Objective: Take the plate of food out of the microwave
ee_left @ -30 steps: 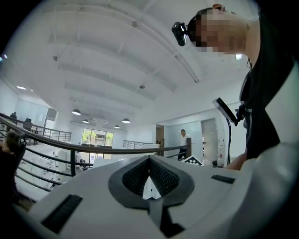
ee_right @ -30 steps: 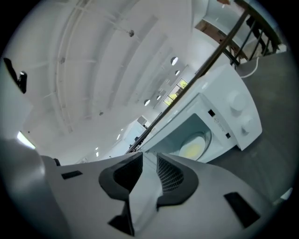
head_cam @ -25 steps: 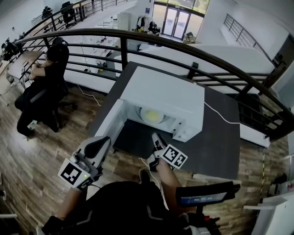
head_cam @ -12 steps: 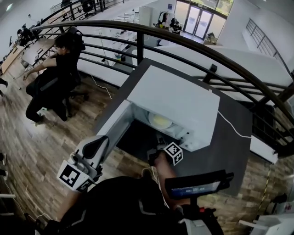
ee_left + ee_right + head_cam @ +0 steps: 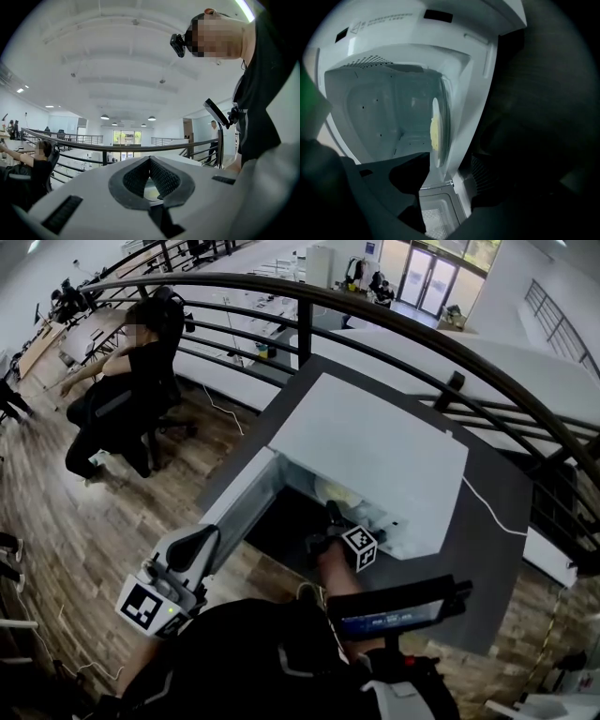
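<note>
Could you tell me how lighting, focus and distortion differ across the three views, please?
Head view: even daylight, sharp, with fisheye bending the railing into an arc. Left gripper view: bright, ceiling lamps glare mildly, black vignette at corners. Right gripper view: dim and tinted, microwave cavity lit, plate seen edge-on, foreground blurred and black.

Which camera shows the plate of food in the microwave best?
The right gripper view: it looks straight into the open microwave at the plate with yellow food. The head view shows only a sliver; the left gripper view misses it.
</note>
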The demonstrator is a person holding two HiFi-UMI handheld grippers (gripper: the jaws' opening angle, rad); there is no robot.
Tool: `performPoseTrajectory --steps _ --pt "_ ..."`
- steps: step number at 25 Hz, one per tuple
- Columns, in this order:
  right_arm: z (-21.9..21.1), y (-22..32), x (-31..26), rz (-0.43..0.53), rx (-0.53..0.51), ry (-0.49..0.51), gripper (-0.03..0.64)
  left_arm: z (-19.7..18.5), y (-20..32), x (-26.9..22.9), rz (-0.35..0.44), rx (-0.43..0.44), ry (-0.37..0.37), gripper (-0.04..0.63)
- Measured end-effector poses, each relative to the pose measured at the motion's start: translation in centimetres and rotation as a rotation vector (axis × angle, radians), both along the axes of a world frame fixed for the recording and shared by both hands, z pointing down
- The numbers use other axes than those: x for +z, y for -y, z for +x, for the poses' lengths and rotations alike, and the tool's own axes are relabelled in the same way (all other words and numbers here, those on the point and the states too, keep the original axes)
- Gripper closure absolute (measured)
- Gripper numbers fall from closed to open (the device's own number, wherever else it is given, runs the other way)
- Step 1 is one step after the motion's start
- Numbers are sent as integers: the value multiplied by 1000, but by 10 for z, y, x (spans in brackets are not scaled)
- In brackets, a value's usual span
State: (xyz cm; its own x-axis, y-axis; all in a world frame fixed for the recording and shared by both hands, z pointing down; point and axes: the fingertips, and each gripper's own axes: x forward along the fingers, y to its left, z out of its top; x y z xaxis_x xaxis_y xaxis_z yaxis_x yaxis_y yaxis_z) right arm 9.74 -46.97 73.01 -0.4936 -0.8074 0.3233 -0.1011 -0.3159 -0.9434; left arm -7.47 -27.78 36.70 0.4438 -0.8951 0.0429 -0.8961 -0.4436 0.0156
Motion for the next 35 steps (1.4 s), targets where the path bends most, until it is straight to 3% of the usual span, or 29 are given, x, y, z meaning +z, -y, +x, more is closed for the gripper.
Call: performPoseTrajectory --steps 15,21,27,35 --pt "-4 12 10 -79 47 77 360 -5 3 -3 -17 -18 26 591" --pt "-2 8 7 -64 65 133 418 -3 2 2 -27 -4 21 591" --pt "-1 0 -8 -19 84 156 595 -2 -1 5 -25 26 7 591" --pt "1 -27 -16 13 45 131 595 -3 -16 1 -9 73 -15 591"
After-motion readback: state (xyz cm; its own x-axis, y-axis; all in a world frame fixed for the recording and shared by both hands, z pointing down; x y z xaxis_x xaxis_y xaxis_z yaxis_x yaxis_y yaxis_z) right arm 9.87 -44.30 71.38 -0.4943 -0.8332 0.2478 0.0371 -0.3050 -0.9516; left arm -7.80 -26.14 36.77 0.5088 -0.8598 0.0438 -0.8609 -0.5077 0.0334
